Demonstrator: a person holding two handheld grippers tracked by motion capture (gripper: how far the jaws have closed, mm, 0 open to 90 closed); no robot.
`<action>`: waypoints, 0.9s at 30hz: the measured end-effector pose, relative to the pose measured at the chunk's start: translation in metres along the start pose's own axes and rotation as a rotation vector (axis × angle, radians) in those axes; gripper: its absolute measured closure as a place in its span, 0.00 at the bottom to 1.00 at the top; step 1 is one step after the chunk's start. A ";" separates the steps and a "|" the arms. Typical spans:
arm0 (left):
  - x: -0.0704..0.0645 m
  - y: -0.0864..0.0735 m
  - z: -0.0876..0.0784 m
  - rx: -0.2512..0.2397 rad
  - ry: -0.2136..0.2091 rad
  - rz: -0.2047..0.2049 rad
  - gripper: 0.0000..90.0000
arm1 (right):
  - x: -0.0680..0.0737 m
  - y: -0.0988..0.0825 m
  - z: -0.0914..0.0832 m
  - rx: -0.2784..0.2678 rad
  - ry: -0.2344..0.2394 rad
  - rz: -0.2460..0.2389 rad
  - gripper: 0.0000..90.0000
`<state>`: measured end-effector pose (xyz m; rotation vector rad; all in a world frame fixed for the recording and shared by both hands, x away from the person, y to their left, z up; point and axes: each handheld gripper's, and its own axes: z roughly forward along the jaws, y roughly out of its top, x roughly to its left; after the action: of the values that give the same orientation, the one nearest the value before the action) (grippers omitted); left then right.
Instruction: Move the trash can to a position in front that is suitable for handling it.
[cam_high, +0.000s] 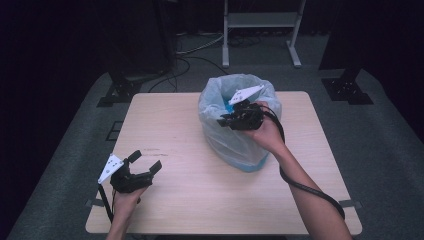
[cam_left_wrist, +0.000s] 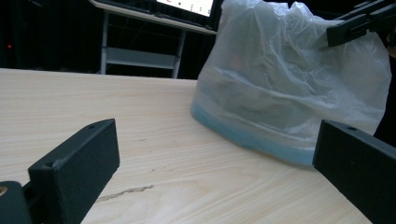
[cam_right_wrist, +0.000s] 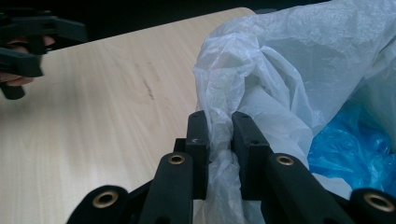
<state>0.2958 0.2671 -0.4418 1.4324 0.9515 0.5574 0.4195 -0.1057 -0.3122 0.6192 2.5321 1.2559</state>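
Pinching the plastic bag (cam_right_wrist: 280, 70) rim, right tongs (cam_right_wrist: 219, 126) reach forward; left tongs (cam_high: 145, 162) hover spread.

a dark lab: black curtains (cam_high: 50, 50), floor cables (cam_high: 200, 50), lone wooden table (cam_high: 175, 130).

Nothing readable here: the monitor (cam_left_wrist: 187, 5) at the far edge in the left gripper view shows bright marks, too small and cropped to make out.
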 end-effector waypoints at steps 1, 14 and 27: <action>-0.001 0.001 0.000 0.006 0.000 0.008 0.00 | 0.004 0.001 0.001 -0.002 0.010 -0.011 0.87; -0.013 0.025 -0.009 -0.004 -0.010 0.058 0.00 | 0.051 0.012 0.017 -0.032 0.113 -0.109 0.86; -0.020 0.064 -0.031 -0.031 -0.038 0.092 0.00 | 0.096 0.025 0.035 -0.056 0.218 -0.198 0.86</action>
<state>0.2740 0.2751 -0.3719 1.4587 0.8473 0.6084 0.3551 -0.0223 -0.3160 0.2218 2.6401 1.3816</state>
